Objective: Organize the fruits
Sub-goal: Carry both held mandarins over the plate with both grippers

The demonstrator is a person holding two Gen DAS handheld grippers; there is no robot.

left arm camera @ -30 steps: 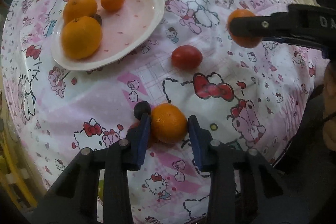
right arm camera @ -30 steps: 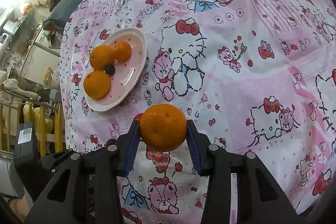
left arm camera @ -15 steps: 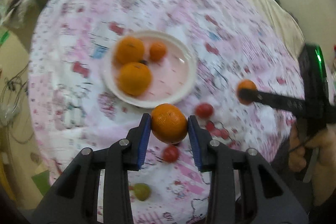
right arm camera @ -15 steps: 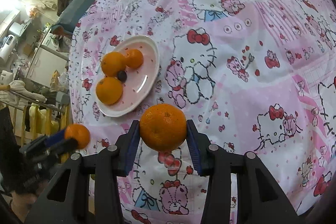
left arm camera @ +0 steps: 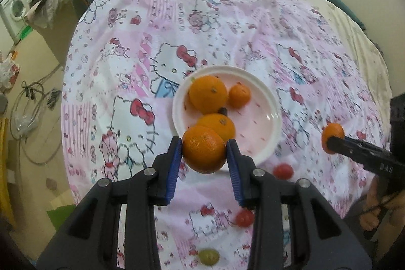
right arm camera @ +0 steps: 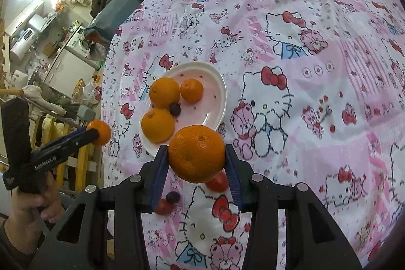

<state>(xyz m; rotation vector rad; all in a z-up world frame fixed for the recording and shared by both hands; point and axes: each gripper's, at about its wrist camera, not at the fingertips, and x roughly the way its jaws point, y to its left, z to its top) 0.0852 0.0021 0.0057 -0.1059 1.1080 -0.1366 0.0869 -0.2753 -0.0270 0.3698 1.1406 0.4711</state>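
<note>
Left wrist view: the left claw [left arm camera: 204,152] is clenched on an orange [left arm camera: 204,149], held in the air just short of the plate [left arm camera: 274,123], likely so it can be set down with the others. The plate sits on the bed cover [left arm camera: 152,24] and holds three oranges [left arm camera: 208,94] and a small dark fruit. Loose tomatoes [left arm camera: 283,170] and a green grape [left arm camera: 209,256] lie on the cover nearby.

Right wrist view: the right claw [right arm camera: 196,158] grips its own orange [right arm camera: 196,153] above the cover, near the plate's [right arm camera: 222,90] front edge, apparently waiting its turn. A tomato [right arm camera: 216,181] and a dark grape [right arm camera: 173,196] lie beneath it.
</note>
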